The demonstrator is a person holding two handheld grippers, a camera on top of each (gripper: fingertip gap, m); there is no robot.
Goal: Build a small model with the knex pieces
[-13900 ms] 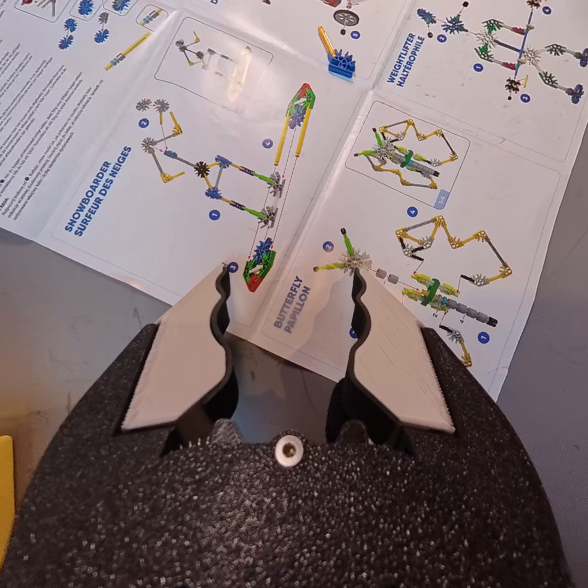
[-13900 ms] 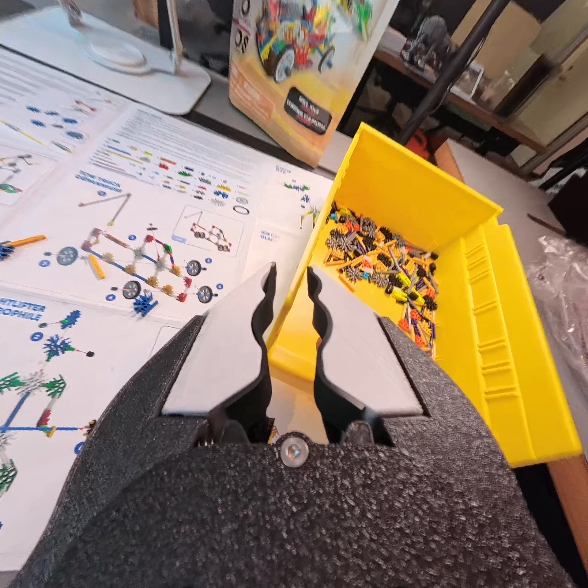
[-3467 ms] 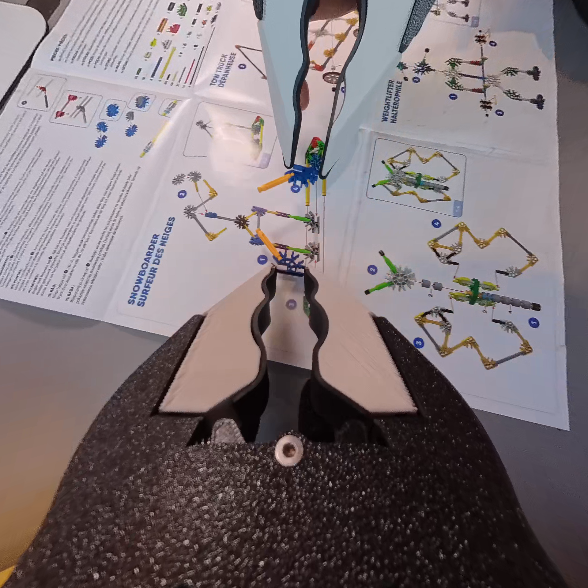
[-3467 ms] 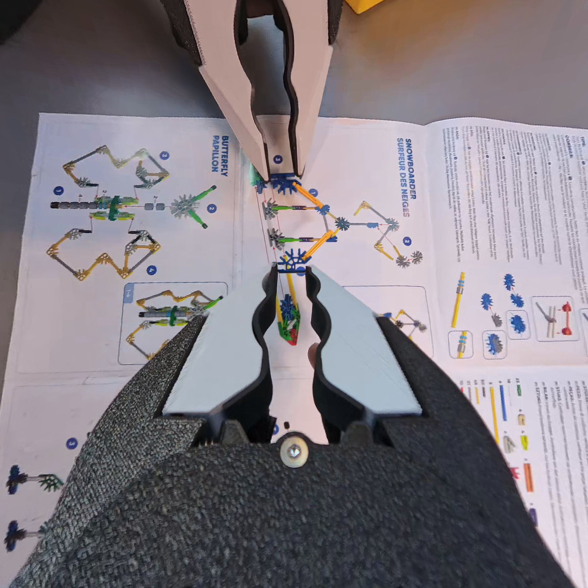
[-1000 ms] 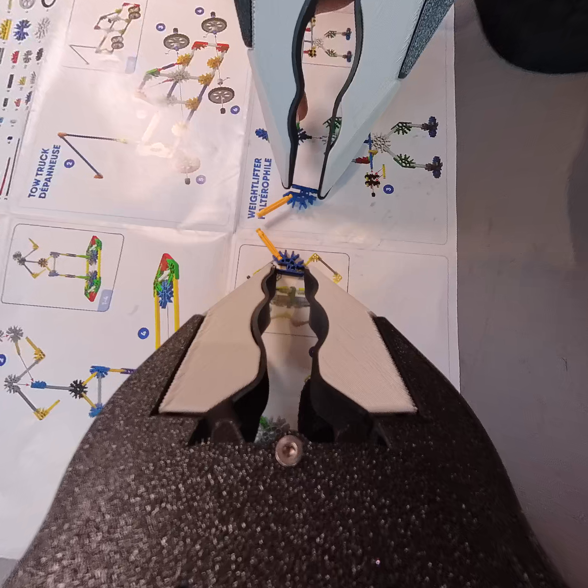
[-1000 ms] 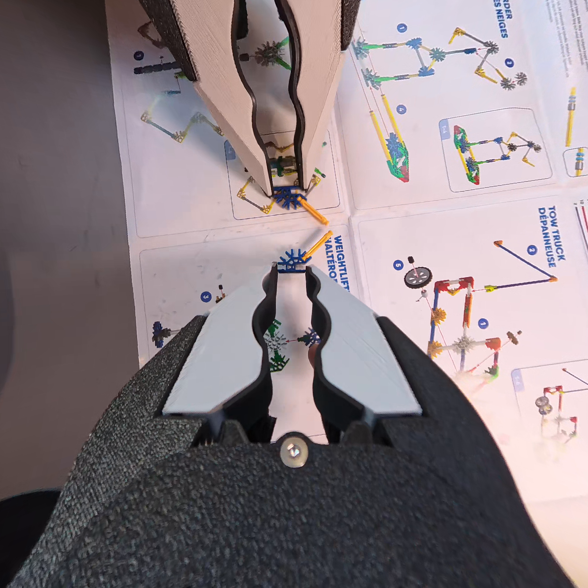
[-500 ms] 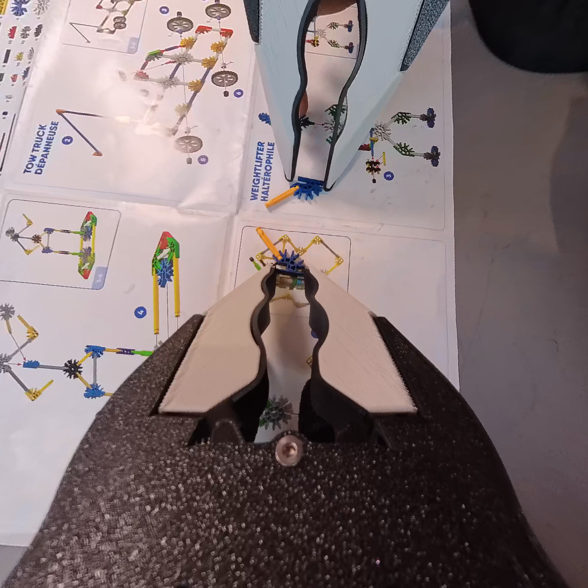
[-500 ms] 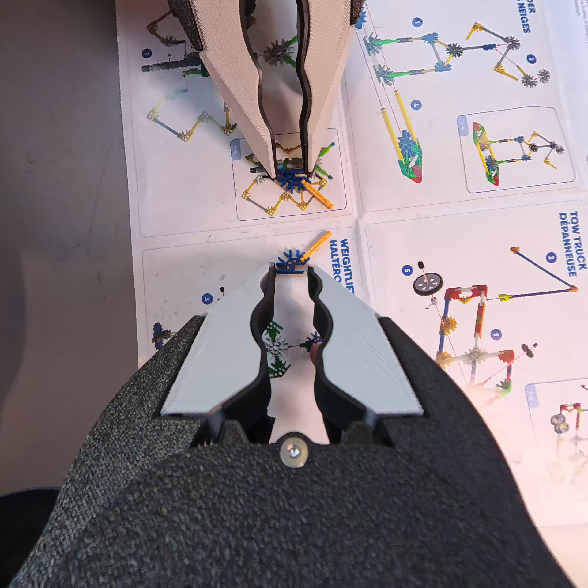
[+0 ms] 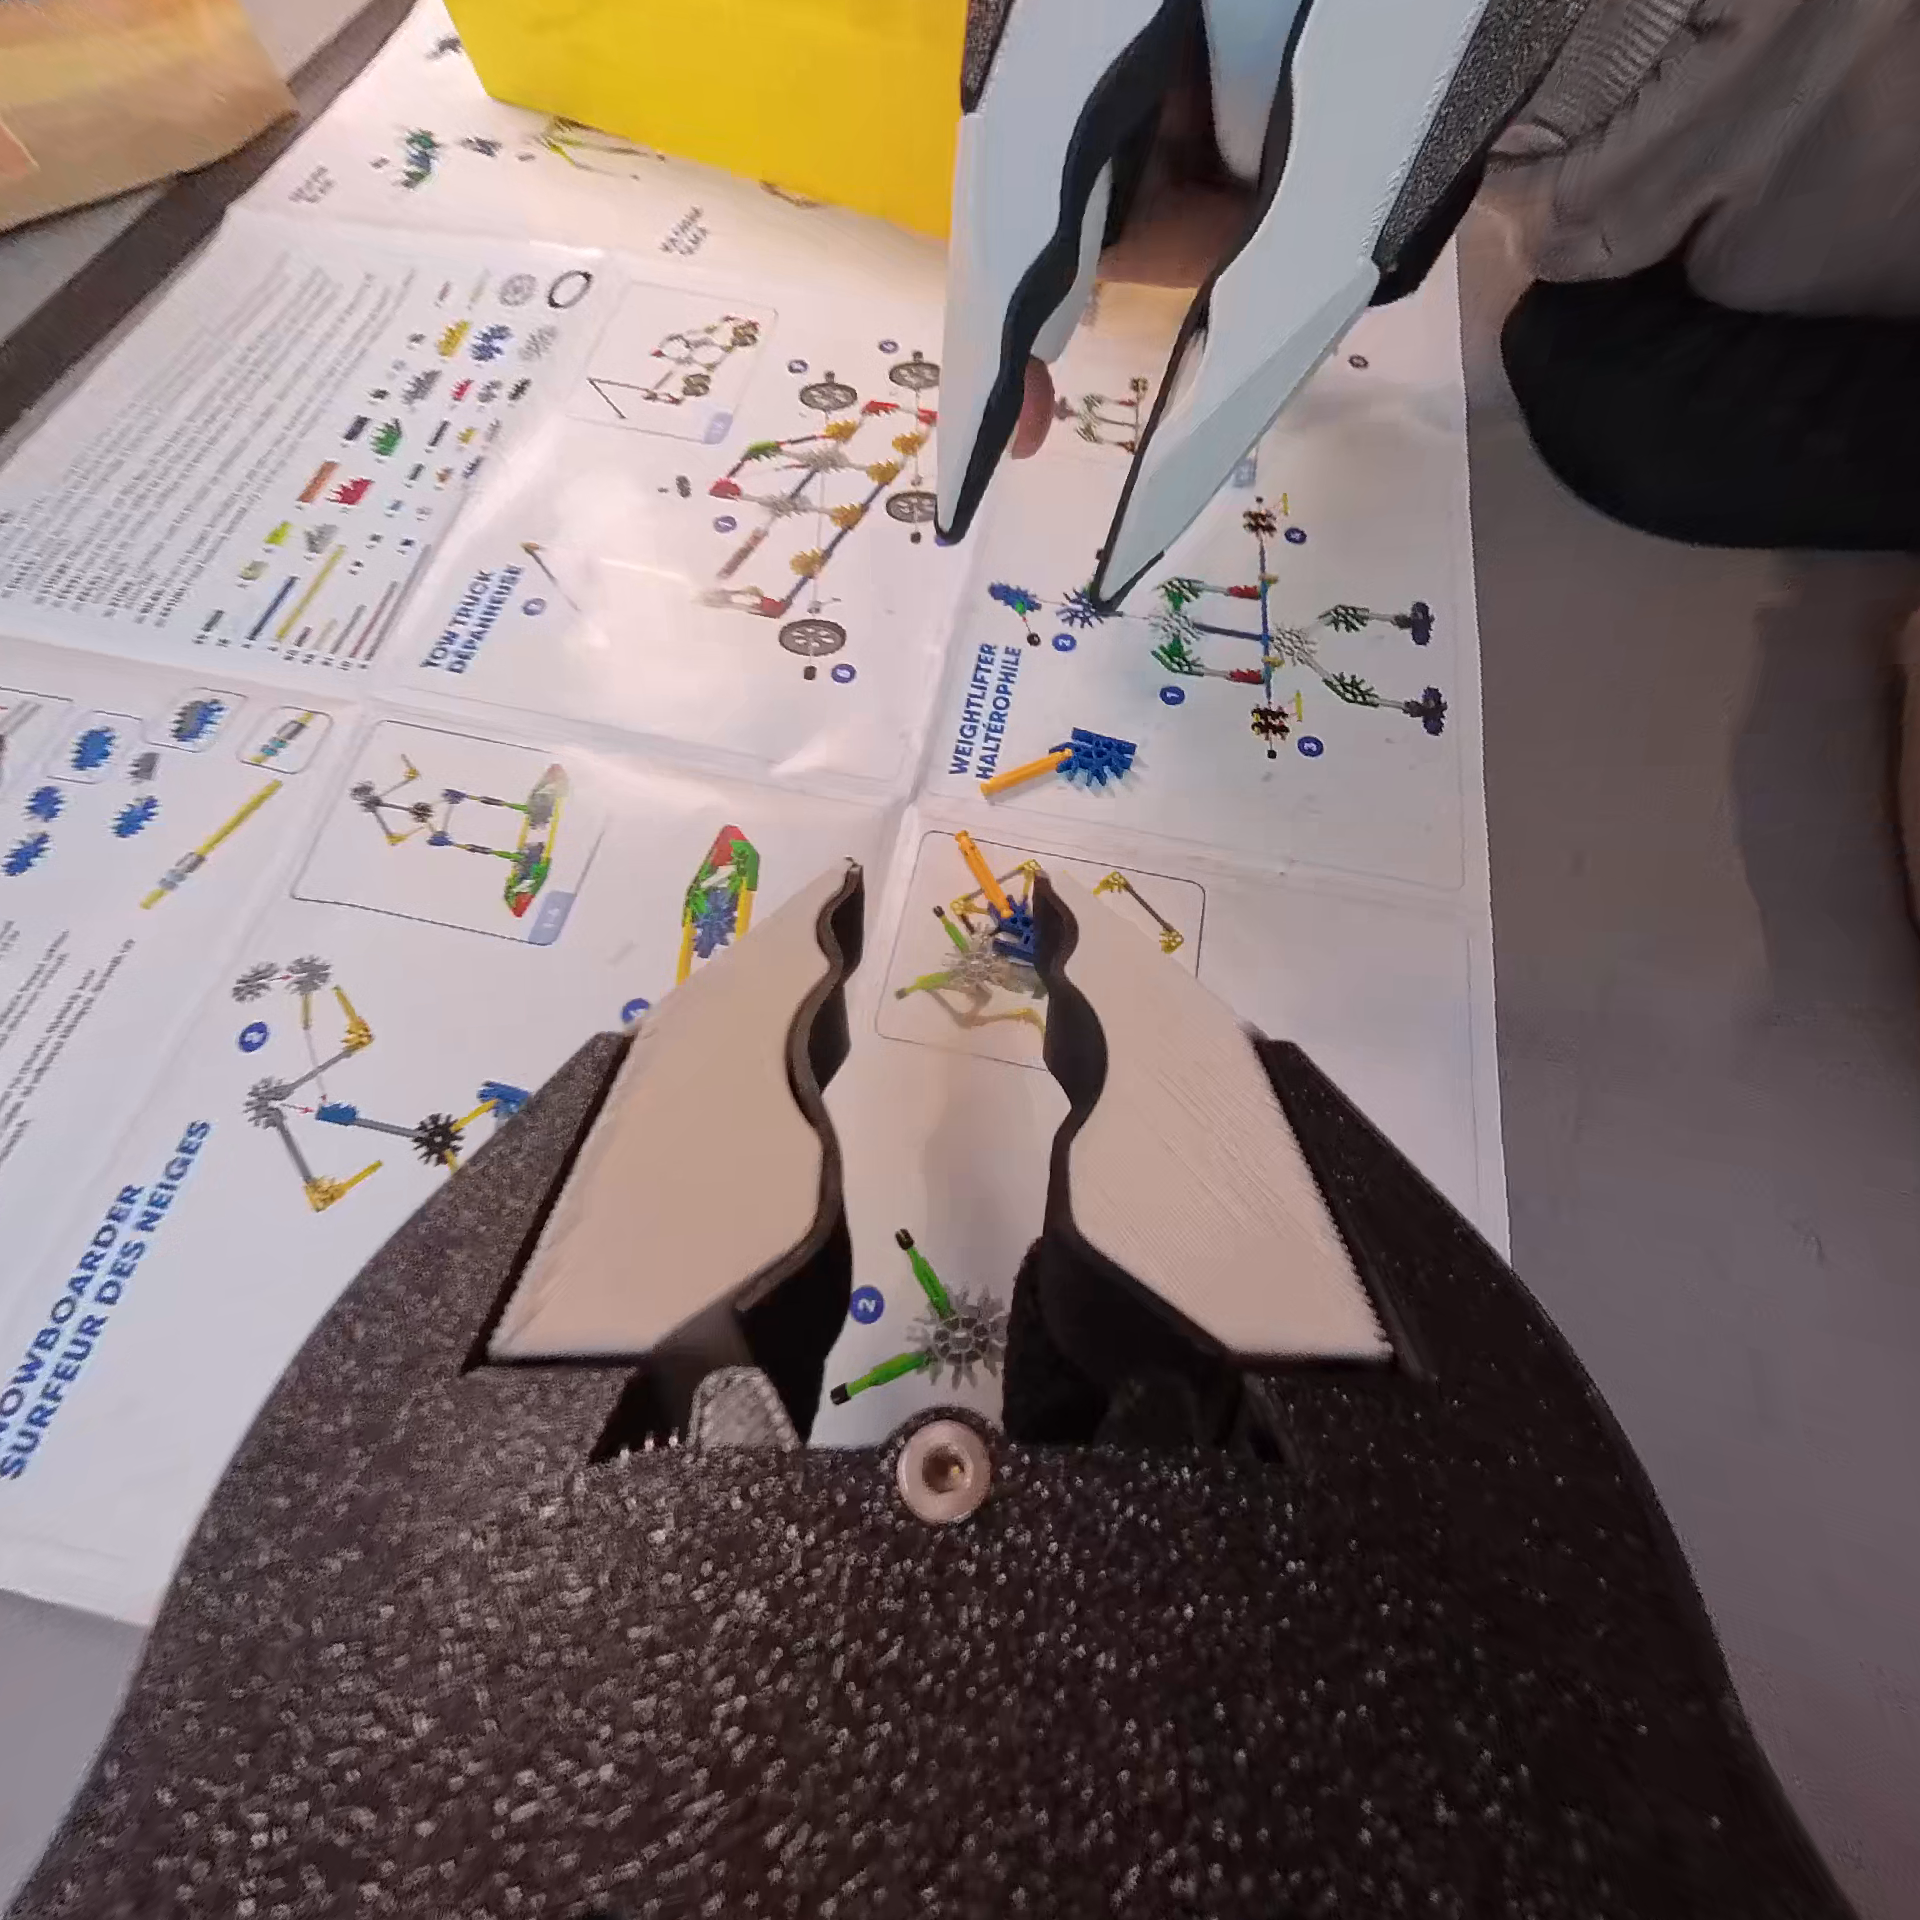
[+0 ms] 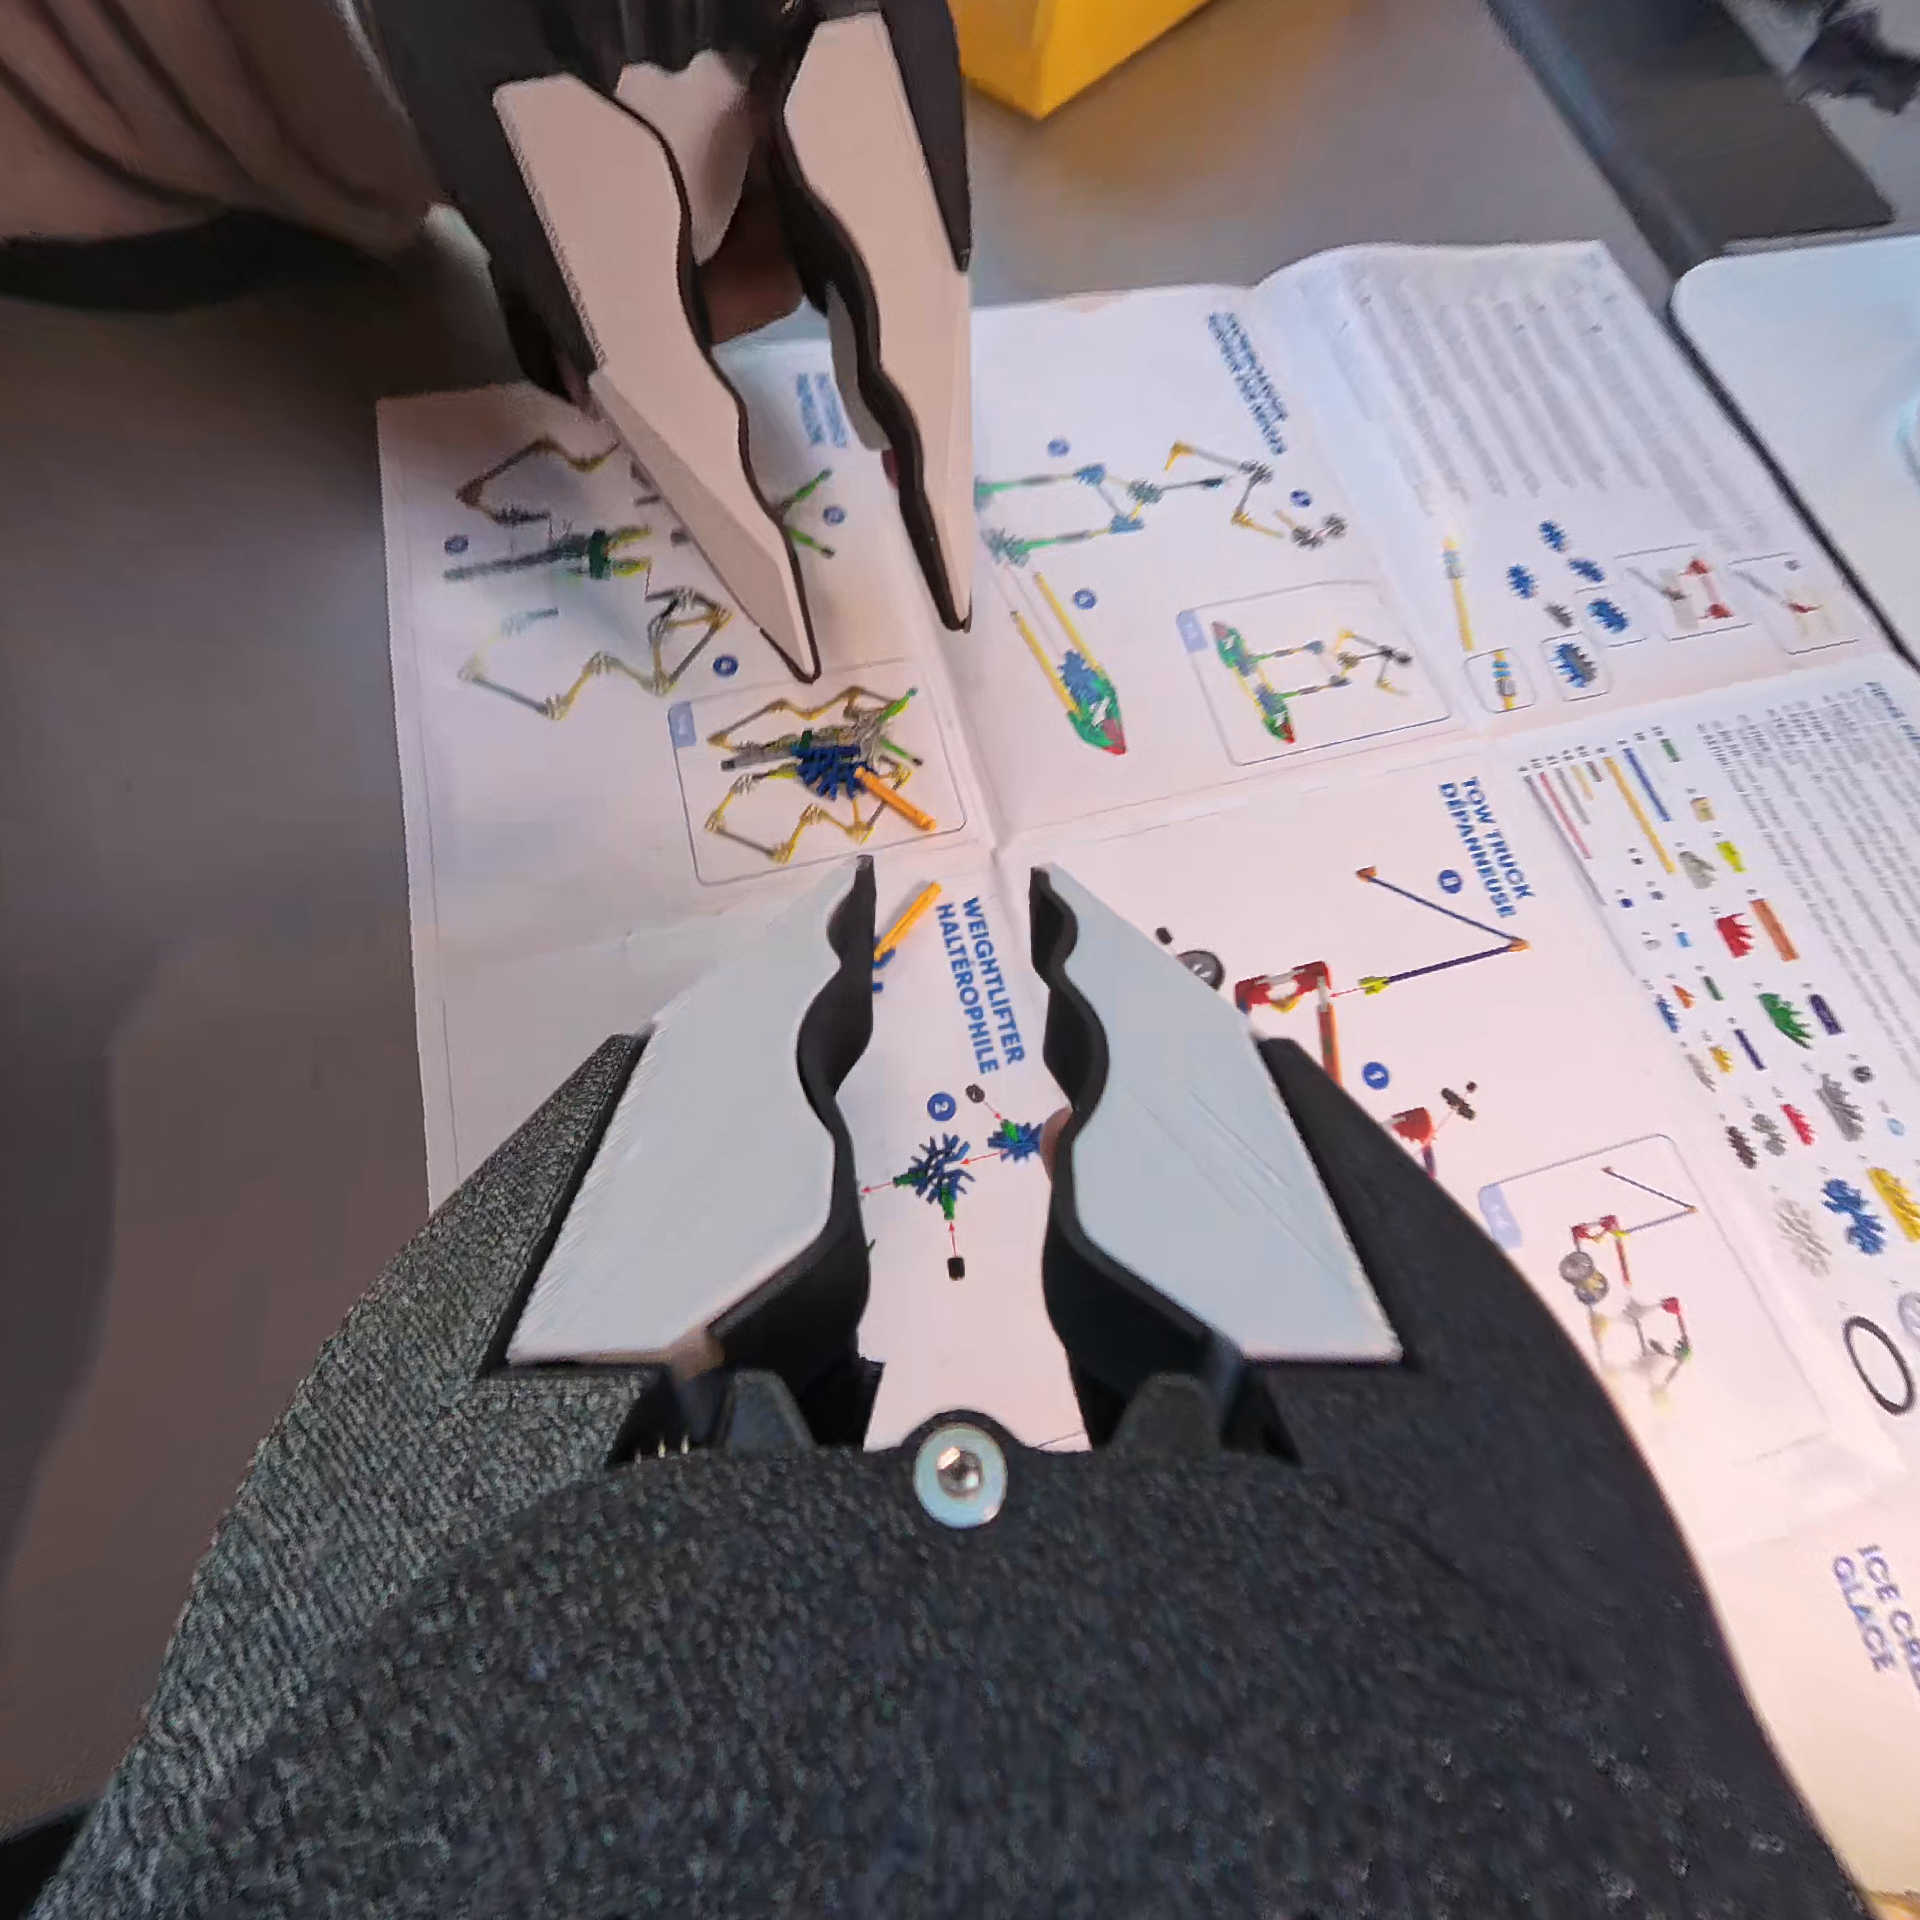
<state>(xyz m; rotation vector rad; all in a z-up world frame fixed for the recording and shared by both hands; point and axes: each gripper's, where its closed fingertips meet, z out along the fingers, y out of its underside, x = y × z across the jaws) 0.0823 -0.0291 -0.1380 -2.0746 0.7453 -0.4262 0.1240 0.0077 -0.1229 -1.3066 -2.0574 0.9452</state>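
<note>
Both the left gripper [image 9: 945, 894] and the right gripper [image 10: 951, 873] are held apart, empty. Two blue toothed plastic connectors with orange rods [image 9: 1070, 756] [image 10: 847, 777] lie released on the white printed instruction sheet [image 9: 623, 665], near its central folds.

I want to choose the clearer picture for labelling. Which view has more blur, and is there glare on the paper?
Right wrist view: more blur, smearing the instruction sheet and the left gripper. Left wrist view: sharper near the blue and yellow piece, soft toward the yellow bin. Both show pale glare patches on the glossy sheet.
</note>
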